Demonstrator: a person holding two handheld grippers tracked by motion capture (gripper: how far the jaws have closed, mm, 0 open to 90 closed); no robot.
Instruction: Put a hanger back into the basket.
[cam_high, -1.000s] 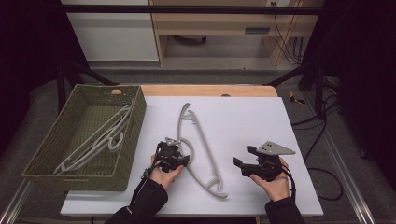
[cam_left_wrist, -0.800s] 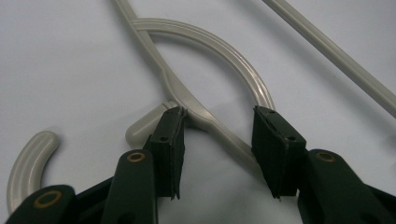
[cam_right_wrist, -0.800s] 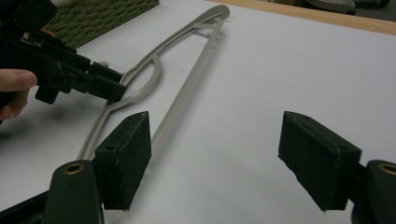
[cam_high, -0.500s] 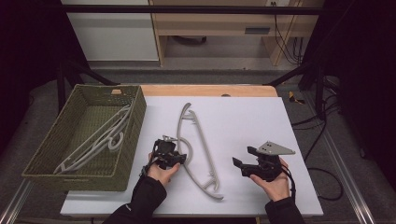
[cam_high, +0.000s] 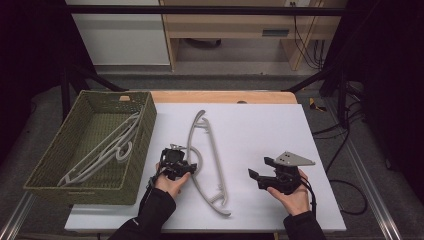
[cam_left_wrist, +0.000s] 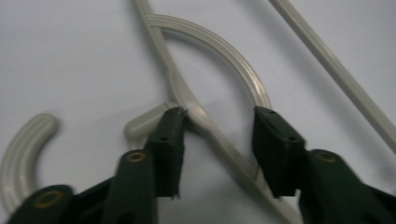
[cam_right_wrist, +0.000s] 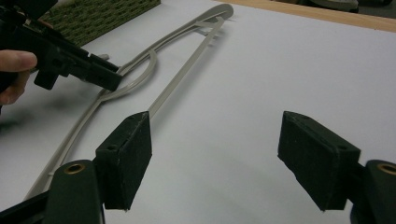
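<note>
Since a second ago your left hand has shifted a little, and the hanger (cam_high: 205, 165) has swung with it, its lower end now closer to the table's near edge. Your left gripper (cam_left_wrist: 217, 140) has just been opening its jaws again; they stand apart astride the hanger's neck, where the hook meets the shoulder. One pad (cam_left_wrist: 169, 140) touches the neck, while the other sits just clear of the hook's curve. Whether that first pad presses or merely rests there, you cannot tell. The hook's tip runs off behind the left jaw, and the hanger's near arm is cut off at the bottom of the left gripper view.

Your right gripper (cam_right_wrist: 219, 158) hovers over bare table (cam_high: 260, 130), jaws wide apart with nothing between them, well apart from the hanger. From above, your right hand (cam_high: 295, 197) hides much of its body.

Farther left, the basket (cam_high: 60, 172) holds a second hanger (cam_high: 107, 150); its lower end is hidden by the near wall.
</note>
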